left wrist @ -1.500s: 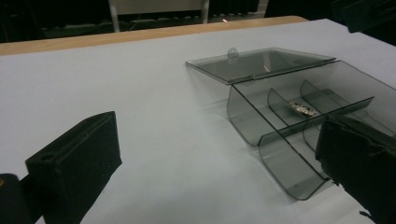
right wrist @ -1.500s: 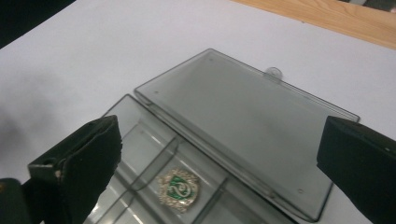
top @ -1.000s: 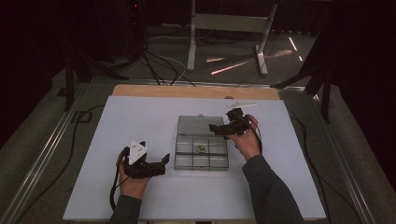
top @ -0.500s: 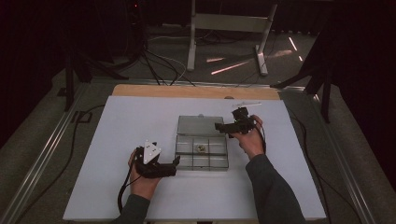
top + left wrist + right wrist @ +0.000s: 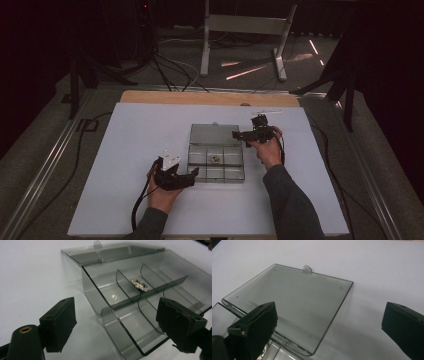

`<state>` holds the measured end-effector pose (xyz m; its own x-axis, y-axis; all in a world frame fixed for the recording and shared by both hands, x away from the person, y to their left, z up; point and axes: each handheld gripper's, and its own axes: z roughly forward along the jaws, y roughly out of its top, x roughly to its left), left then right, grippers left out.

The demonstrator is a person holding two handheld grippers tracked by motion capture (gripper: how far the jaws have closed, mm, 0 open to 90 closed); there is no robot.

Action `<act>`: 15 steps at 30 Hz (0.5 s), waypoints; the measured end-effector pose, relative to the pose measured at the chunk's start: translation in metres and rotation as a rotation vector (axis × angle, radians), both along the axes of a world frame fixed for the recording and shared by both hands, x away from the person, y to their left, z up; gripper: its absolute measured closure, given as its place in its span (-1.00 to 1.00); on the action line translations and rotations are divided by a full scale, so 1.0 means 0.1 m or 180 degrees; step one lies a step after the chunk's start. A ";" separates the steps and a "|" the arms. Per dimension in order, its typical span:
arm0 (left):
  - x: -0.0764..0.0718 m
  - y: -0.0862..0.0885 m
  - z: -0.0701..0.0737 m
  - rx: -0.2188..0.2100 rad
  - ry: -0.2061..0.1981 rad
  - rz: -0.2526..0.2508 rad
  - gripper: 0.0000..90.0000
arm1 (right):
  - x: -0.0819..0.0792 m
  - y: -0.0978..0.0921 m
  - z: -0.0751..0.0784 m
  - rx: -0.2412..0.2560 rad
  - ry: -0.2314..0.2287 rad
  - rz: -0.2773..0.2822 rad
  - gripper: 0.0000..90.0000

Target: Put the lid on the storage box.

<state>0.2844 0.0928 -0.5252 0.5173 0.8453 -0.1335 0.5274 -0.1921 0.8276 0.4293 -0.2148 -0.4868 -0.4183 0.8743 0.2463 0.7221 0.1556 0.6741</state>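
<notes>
Holding my left tongs [image 5: 194,173] agape at the near left corner of the box [image 5: 216,164] mid-table, I had my right tongs [image 5: 235,134], also agape, beside its flat-lying lid [image 5: 214,134], farther from the ring [image 5: 216,159].

Left claw [image 5: 192,174], held low in the left hand [image 5: 162,192], jaws spread wide. Right claw [image 5: 237,135], raised in the right hand [image 5: 267,150], jaws likewise wide apart.
</notes>
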 end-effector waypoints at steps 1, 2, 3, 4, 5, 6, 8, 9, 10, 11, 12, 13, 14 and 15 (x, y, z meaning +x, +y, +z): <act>0.00 -0.01 -0.01 0.0029 0.0022 -0.0002 -0.47 | 0.01 0.00 -0.01 0.0029 0.0022 -0.0014 -1.00; 0.00 -0.02 -0.02 0.0063 0.0047 0.0004 -0.38 | 0.02 0.00 -0.03 0.0055 0.0046 -0.0020 -1.00; 0.01 -0.03 -0.03 0.0075 0.0079 -0.0015 -0.26 | 0.02 0.00 -0.04 0.0073 0.0072 -0.0023 -1.00; 0.01 -0.03 -0.04 0.0043 0.0113 -0.0061 -0.13 | 0.03 0.01 -0.06 0.0070 0.0088 -0.0023 -1.00; 0.01 -0.03 -0.04 0.0065 0.0123 -0.0081 -0.02 | 0.04 0.02 -0.07 0.0067 0.0102 -0.0024 -1.00; 0.01 -0.04 -0.05 0.0080 0.0121 -0.0063 0.04 | 0.04 0.02 -0.09 0.0062 0.0118 -0.0027 -1.00; 0.01 -0.05 -0.05 0.0054 0.0143 -0.0072 0.15 | 0.05 0.04 -0.11 0.0065 0.0145 -0.0030 -1.00; 0.00 -0.05 -0.05 0.0073 0.0145 -0.0064 0.20 | 0.06 0.04 -0.12 0.0071 0.0163 -0.0032 -1.00; 0.00 -0.05 -0.05 0.0080 0.0155 -0.0045 0.23 | 0.06 0.05 -0.13 0.0077 0.0180 -0.0029 -1.00; 0.01 -0.05 -0.05 0.0081 0.0168 -0.0032 0.27 | 0.07 0.06 -0.14 0.0079 0.0192 -0.0028 -1.00; 0.01 -0.05 -0.06 0.0077 0.0179 -0.0013 0.30 | 0.07 0.06 -0.15 0.0091 0.0203 -0.0025 -0.97; 0.01 -0.05 -0.06 0.0084 0.0185 0.0006 0.32 | 0.07 0.07 -0.16 0.0102 0.0211 -0.0034 -0.94; 0.02 -0.05 -0.07 0.0101 0.0197 0.0027 0.33 | 0.08 0.08 -0.17 0.0108 0.0229 -0.0040 -0.94; 0.02 -0.06 -0.08 0.0127 0.0213 0.0037 0.35 | 0.08 0.09 -0.18 0.0116 0.0246 -0.0041 -0.93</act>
<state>0.2864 0.0872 -0.5335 0.4986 0.8565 -0.1336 0.5837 -0.2178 0.7822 0.4374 -0.2063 -0.5046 -0.3856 0.8694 0.3092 0.7740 0.1224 0.6212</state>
